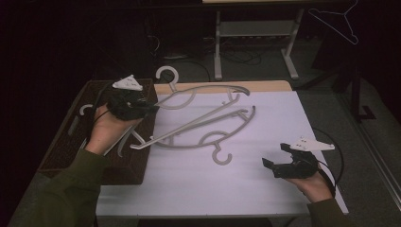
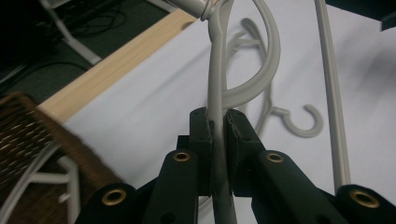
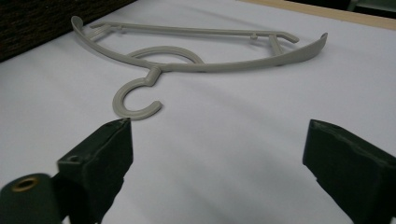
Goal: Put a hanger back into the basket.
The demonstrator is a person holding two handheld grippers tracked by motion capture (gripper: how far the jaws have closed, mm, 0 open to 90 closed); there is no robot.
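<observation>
- My left gripper (image 1: 150, 108) is clamped on the shoulder end of a grey plastic hanger (image 1: 198, 92), at the table's back-left, just past the wicker basket (image 1: 61, 146).
- My left forearm reaches across that basket, where other hangers (image 1: 124, 141) lie.
- My right gripper (image 1: 274, 156) rests low at the front-right, jaws wide apart and holding nothing.
- A 2nd hanger (image 3: 196, 56) lies flat on the white tabletop (image 1: 189, 184) between the 2 grippers, its hook toward me.
</observation>
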